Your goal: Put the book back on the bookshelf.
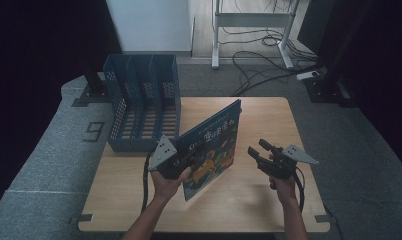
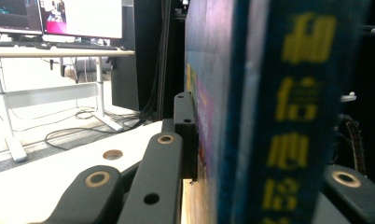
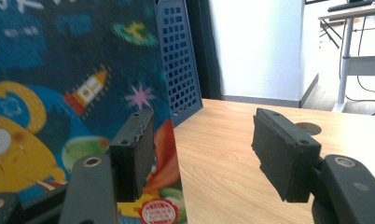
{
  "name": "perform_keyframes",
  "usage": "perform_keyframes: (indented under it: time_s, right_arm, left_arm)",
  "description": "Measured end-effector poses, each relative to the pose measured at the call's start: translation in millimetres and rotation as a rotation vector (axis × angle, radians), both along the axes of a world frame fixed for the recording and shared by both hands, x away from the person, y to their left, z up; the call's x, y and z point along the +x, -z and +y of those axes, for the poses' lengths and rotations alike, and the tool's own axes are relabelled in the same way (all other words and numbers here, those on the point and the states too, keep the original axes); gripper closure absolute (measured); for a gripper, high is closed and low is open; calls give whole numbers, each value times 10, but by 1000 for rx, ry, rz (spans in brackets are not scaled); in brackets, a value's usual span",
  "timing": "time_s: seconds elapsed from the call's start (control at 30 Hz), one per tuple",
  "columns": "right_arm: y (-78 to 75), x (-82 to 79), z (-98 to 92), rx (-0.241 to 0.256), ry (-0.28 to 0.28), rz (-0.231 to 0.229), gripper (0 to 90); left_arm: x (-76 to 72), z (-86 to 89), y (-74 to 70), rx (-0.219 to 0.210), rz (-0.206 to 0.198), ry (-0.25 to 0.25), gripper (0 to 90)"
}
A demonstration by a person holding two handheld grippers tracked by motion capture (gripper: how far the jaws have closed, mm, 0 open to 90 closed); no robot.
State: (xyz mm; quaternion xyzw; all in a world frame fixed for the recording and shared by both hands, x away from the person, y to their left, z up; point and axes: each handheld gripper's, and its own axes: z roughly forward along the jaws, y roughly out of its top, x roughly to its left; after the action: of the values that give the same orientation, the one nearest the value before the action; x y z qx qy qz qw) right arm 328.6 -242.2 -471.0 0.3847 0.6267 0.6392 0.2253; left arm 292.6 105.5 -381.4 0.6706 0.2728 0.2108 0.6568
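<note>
1. Left gripper (image 1: pixel 181 162) pinches the book (image 1: pixel 211 145), upright right of the file rack (image 1: pixel 141 107).
2. Right gripper (image 1: pixel 261 155) waits spread, beside the book.
3. Stiff, light, glossy cover: grip near the spine.

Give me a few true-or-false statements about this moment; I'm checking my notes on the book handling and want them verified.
1. The left gripper is shut on the book. True: the left gripper view shows its jaws pressed on both sides of the spine edge.
2. The book lies flat on the table. False: it is held up on edge, tilted.
3. The right gripper is open and holds nothing. True: its jaws stand apart beside the book's cover.
4. The blue file rack stands at the table's right end. False: it stands at the back left corner.
5. The book is already in a rack slot. False: it is in front of the rack, outside it.
</note>
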Motion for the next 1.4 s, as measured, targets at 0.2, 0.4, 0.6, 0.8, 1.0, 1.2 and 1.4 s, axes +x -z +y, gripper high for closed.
perform_keyframes:
  time_s: [0.2,0.4,0.6,0.8,1.0,1.2,1.4]
  right_arm:
    - [10,-26,-20,-12,0,9,379]
    - [31,-45,17,-88,-26,23,366]
    - [236,-105,17,-158,-51,75,356]
    - [364,-103,-47,-173,-20,118,356]
    - [456,-71,-62,-177,10,167,362]
    - [626,-5,-5,-252,35,271,368]
    - [734,38,41,-311,49,347,367]
  left_arm:
    - [-15,75,-40,20,-7,-5,826]
    - [-13,150,-99,45,-5,-39,826]
    - [-18,192,-183,42,-15,-76,826]
    - [-19,215,-239,25,-10,-91,826]
    - [-23,271,-254,13,3,-90,825]
    - [-26,374,-293,4,-4,-108,825]
    - [-26,504,-332,-24,8,-128,825]
